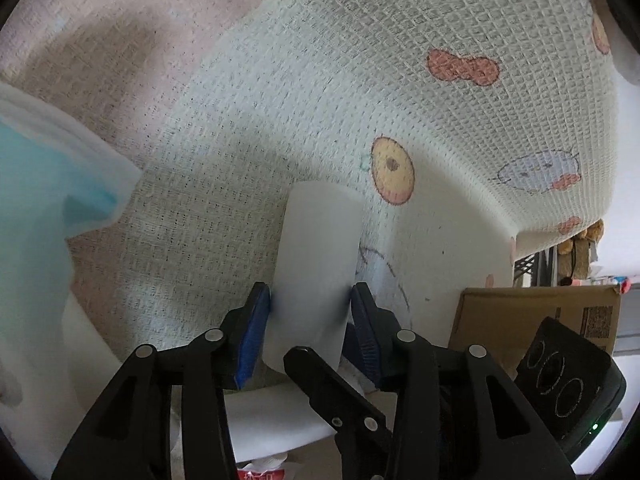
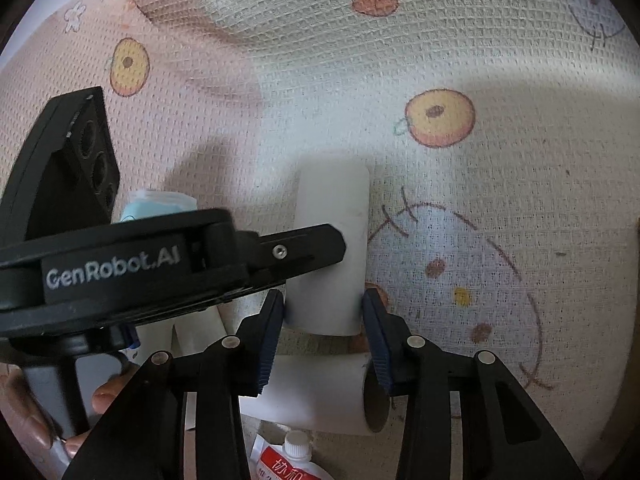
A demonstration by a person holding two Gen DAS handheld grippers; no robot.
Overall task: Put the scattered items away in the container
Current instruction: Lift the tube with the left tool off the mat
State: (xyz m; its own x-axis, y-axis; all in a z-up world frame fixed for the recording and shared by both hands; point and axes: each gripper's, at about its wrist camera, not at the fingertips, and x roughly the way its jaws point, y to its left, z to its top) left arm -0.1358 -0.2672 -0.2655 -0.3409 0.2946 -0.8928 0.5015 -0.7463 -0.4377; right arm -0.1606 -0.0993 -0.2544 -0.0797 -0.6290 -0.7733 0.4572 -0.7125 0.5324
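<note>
Our right claw (image 2: 323,320) has its blue pads pressed on both sides of an upright white paper roll (image 2: 330,256) standing on the printed waffle-weave cloth (image 2: 460,52). Our left claw (image 1: 310,300) flanks the same roll (image 1: 318,248), pads touching its sides, though we cannot tell whether it truly clamps. A second roll (image 2: 320,396) lies just beside, near a red-labelled tube (image 2: 286,460).

Under everything I see a waffle-weave blanket (image 1: 320,92), cream and pink, printed with orange fruits (image 2: 440,117), bows (image 1: 463,67) and round cartoon faces. Past its edge on my right stands a brown cardboard box (image 1: 520,312) carrying a printed label.
</note>
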